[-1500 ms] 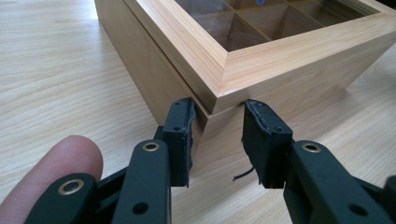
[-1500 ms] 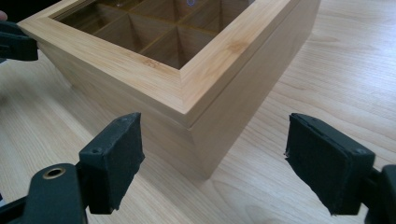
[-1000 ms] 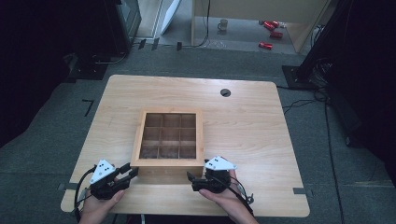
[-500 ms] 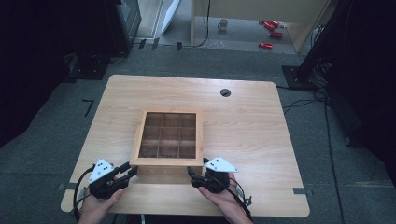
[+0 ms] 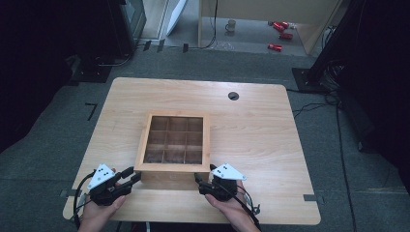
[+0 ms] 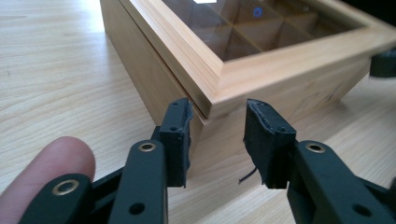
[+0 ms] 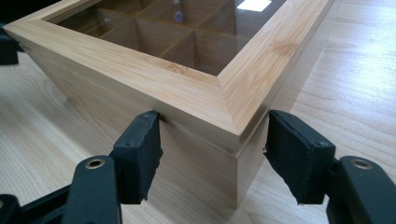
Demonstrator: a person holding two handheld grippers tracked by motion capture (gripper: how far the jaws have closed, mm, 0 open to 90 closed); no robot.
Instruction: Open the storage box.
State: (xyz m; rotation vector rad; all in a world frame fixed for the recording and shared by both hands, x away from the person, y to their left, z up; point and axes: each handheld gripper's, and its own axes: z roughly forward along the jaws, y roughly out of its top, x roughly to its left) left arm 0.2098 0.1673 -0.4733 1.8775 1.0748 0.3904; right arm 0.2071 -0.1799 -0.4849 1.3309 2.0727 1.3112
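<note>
From the high view we see a wooden box [image 5: 174,141] with a glass lid sitting near the middle of the table [image 5: 256,130], its nine compartments laid out three by three. The left gripper [image 5: 131,177] sits at the box's near left corner and the right gripper [image 5: 202,180] at its near right corner, each held by a hand [image 5: 99,212] entering from the bottom edge. This view does not resolve how the jaws stand against the wood.

The gripper views supply that detail. In the left gripper view we see the left gripper [image 6: 217,135] with its jaws moderately spread, straddling the box [image 6: 261,70] corner at the seam between lid and base; the left pad lies against or just beside the side wall, and the right pad stands slightly clear of the front face. A fingertip [image 6: 51,168] shows at the lower left.

In the right gripper view we see the right gripper [image 7: 212,154] spread wide around the opposite near corner of the box [image 7: 187,93]. The left pad touches the front face just under the lid frame; the right pad stands apart from the side wall. Both views show the seam line and the dividers under the glass, which reflects ceiling lights.
</note>
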